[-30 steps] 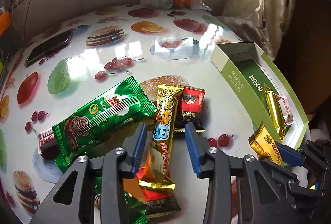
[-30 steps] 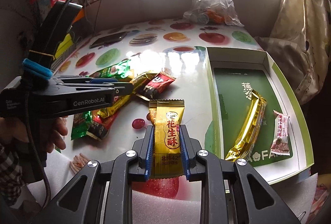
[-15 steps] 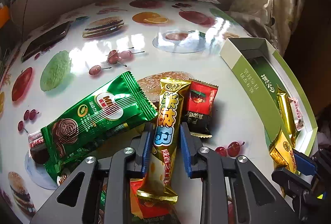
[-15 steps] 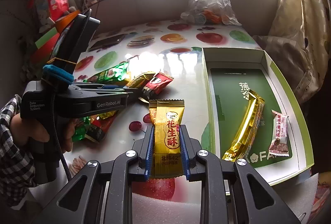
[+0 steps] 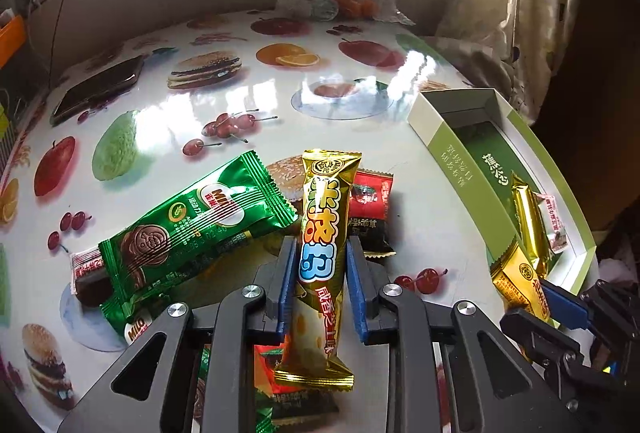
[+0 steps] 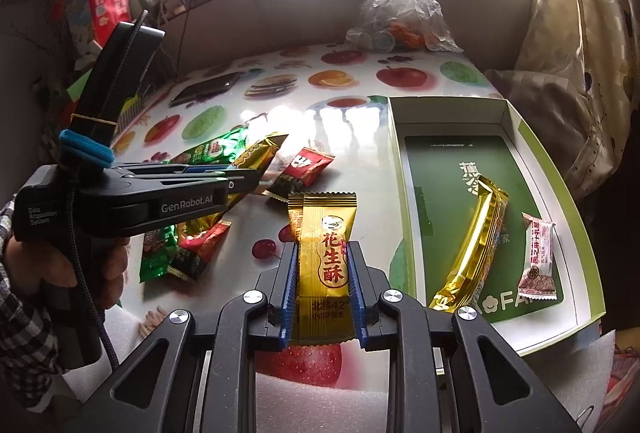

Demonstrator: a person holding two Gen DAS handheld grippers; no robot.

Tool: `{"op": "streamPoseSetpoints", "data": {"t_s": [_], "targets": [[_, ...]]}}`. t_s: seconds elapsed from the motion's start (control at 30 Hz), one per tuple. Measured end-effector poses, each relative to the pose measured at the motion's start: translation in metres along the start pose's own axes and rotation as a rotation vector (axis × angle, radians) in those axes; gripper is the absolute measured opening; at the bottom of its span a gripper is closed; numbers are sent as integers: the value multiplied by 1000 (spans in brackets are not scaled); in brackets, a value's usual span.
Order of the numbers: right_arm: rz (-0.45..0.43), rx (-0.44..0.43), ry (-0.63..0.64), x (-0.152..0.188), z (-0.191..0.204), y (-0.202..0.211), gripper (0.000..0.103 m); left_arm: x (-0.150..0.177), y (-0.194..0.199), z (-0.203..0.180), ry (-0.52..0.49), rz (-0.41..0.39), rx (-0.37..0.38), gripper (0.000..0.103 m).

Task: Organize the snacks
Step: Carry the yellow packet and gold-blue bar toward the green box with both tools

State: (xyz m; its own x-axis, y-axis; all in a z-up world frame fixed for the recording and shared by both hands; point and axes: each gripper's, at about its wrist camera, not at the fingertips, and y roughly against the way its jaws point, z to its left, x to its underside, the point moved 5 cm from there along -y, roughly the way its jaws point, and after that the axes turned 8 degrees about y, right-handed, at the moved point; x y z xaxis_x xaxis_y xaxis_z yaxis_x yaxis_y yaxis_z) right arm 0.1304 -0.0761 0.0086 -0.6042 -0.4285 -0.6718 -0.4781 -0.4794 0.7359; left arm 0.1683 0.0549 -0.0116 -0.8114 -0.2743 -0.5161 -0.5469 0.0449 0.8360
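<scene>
— Left wrist view: our left gripper [image 5: 322,269] has its jaws closed on the gold rice bar [image 5: 322,233], lying atop the snack pile [image 5: 200,229].
— We lift it straight. Our right gripper [image 6: 323,269] pinches the peanut crisp [image 6: 325,253] beside the green box [image 6: 520,129]; we lower it in flat.

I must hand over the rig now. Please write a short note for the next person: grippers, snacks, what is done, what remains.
Left gripper: shut on the gold rice bar, over the pile.
Right gripper: shut on the gold peanut candy, beside the green box.
Done: a gold bar and a small pink candy lie in the box.
Left: both held snacks, the green Milo packs and red packets.
</scene>
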Motion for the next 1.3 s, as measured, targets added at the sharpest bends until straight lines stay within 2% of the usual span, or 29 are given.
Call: {"op": "streamPoseSetpoints", "data": {"t_s": [0.33,0.6,0.93,1.3], "targets": [[-54,23,-8,-13,1,22,22,-10,42,-16,-13,-72,55,25],[-82,74,-45,-19,-16,39,22,-19,56,-37,-29,-100,86,25],[-98,150,-109,-19,-55,54,22,-24,52,-78,-67,-92,140,25],[-71,213,-171,-4,-98,56,22,-22,29,-123,-99,-32,192,25]]}}
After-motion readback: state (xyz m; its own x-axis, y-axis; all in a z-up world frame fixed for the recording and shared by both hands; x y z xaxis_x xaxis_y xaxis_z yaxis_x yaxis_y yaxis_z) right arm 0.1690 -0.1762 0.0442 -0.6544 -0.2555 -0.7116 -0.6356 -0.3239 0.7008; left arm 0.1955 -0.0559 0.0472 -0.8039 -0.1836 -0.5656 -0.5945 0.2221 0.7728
